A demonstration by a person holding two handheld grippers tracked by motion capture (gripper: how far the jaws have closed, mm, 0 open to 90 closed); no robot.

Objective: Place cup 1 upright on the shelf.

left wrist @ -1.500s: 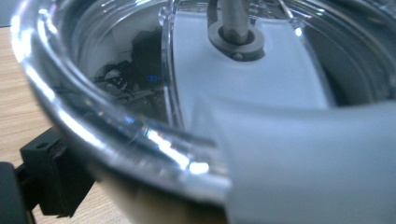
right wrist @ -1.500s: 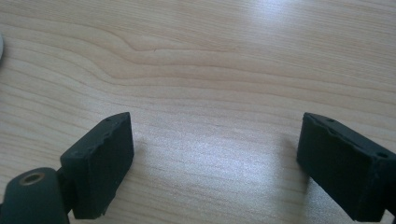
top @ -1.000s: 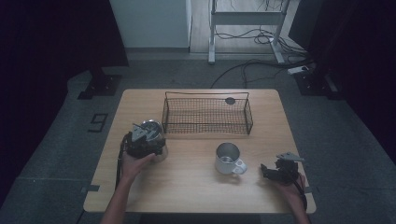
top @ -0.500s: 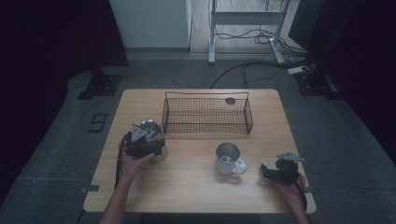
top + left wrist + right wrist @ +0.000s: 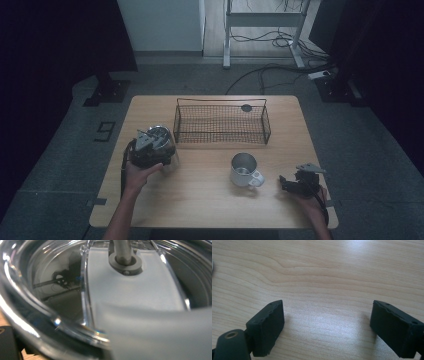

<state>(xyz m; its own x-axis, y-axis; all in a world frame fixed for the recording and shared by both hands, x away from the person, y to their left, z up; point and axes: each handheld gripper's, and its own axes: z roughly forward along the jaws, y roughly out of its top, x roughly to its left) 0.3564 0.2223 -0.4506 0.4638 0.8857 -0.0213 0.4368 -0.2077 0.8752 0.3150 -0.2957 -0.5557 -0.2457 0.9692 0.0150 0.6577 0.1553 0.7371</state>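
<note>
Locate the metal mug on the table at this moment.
In the high view the metal mug stands right of centre, in front of the wire basket, apart from the right gripper.

A wire basket [image 5: 221, 121] stands at twelve o'clock on the table [image 5: 210, 210], toward its far edge. A small round disc [image 5: 246, 107] lies at the basket's far right corner; whether inside it or just behind cannot be told. A mug [image 5: 244, 169] stands just past the table's middle toward four o'clock, in front of the basket and apart from it, its handle turned toward the right front. At nine o'clock a clear glass vessel [image 5: 159, 145] sits under the left gripper [image 5: 150, 147], just beside the basket's near left corner. At four o'clock, right of the mug and near the right edge, the right gripper [image 5: 300, 183] lies low over the tabletop.
</note>
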